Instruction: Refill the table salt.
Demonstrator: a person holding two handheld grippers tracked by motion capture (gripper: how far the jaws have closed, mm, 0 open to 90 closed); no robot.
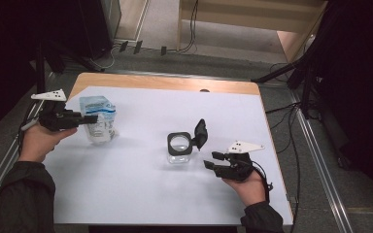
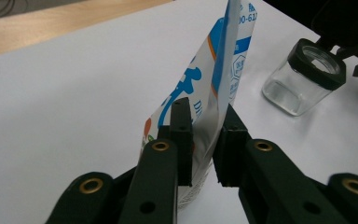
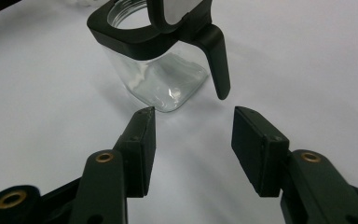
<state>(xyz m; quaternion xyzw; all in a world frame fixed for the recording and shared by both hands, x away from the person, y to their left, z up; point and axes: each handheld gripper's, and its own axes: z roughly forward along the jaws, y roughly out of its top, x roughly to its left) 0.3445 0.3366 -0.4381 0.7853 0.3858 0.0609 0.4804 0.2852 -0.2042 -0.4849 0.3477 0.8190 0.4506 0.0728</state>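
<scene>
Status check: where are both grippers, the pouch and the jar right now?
Left gripper shut on pouch, pouch upright on white table. Right gripper open, just short of glass jar; jar lid flipped open. Nothing between the right gripper and the jar.

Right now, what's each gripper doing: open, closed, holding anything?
Left gripper: closed on the blue-and-white pouch.
Right gripper: open, holding nothing, just short of the glass jar.

Your blue-and-white printed pouch stands upright at the worktop's left; your clear square jar, black flip lid open, sits mid-worktop.
</scene>
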